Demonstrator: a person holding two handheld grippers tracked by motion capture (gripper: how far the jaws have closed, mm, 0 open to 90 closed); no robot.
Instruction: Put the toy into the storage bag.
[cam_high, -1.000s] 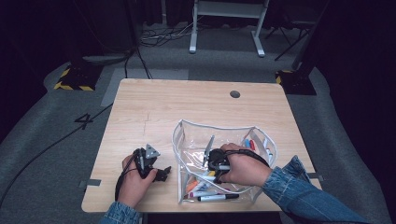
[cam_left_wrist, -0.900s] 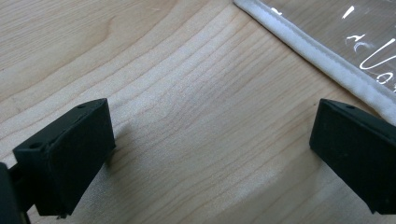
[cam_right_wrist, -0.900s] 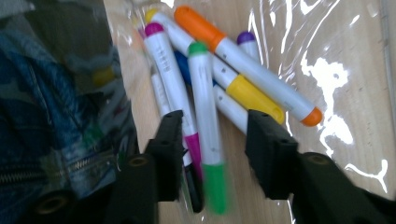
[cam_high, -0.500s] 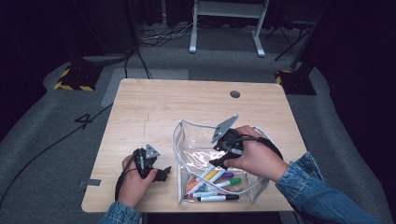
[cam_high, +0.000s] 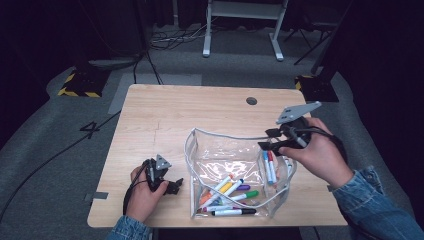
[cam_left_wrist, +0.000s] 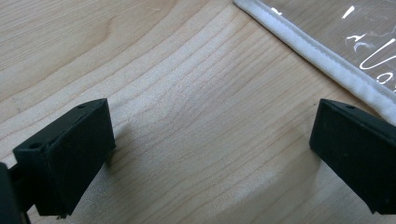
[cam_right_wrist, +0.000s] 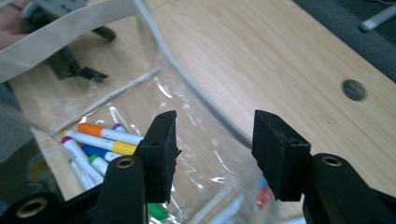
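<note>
A clear plastic pouch (cam_high: 235, 165) with a white rim stands open on the wooden table (cam_high: 165, 115). Several coloured markers (cam_high: 227, 192) lie in it, with a blue and a red one against its right wall. My right gripper (cam_high: 265, 139) hangs above the pouch's right edge, pointing left. Its jaws have just opened and then eased slightly closer, and they grip nothing. In the right gripper view (cam_right_wrist: 215, 140) the pouch rim (cam_right_wrist: 187, 79) and markers (cam_right_wrist: 100, 135) lie beyond the gap. My left gripper (cam_high: 172, 186) rests open on the table left of the pouch; the left gripper view (cam_left_wrist: 212, 149) has bare wood between the jaws.
A round cable hole (cam_high: 251, 100) sits near the table's far edge. The pouch's white rim (cam_left_wrist: 317, 51) runs just beyond my left gripper's right jaw. Grey floor, cables and a stand's legs surround the table.
My right gripper has come up out of the pouch and moved right, and its jaws have opened. The left gripper has stayed put. A marker now lies among the others in the pouch.
</note>
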